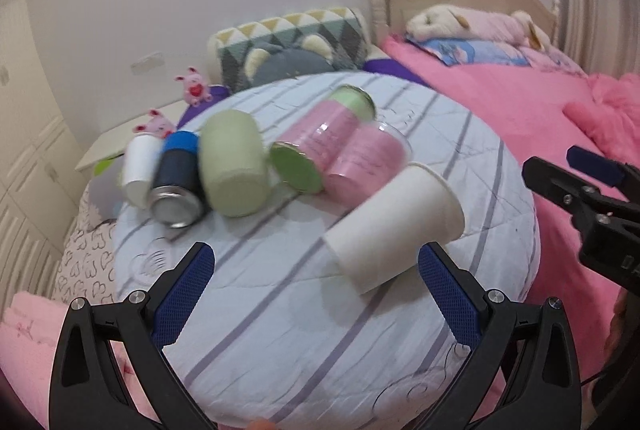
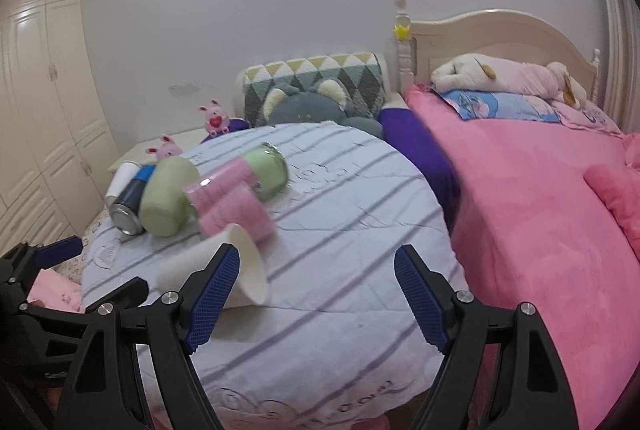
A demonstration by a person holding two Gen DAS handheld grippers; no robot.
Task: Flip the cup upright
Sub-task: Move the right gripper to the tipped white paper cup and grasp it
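A white paper cup (image 1: 394,226) lies on its side on the striped round tabletop (image 1: 280,310), its rim pointing up and right. It also shows in the right wrist view (image 2: 240,270), partly behind my right gripper's left finger. My left gripper (image 1: 316,298) is open and empty, just short of the cup, its right pad near the cup's base. My right gripper (image 2: 316,298) is open and empty, with the cup at its left finger. The right gripper also shows at the right edge of the left wrist view (image 1: 592,197).
Other items lie on their sides behind the cup: a pink cup (image 1: 360,165), a pink-and-green can (image 1: 320,145), a green cup (image 1: 234,169), a blue can (image 1: 176,185) and a small white cup (image 1: 138,169). A pink bed (image 2: 540,209) is to the right.
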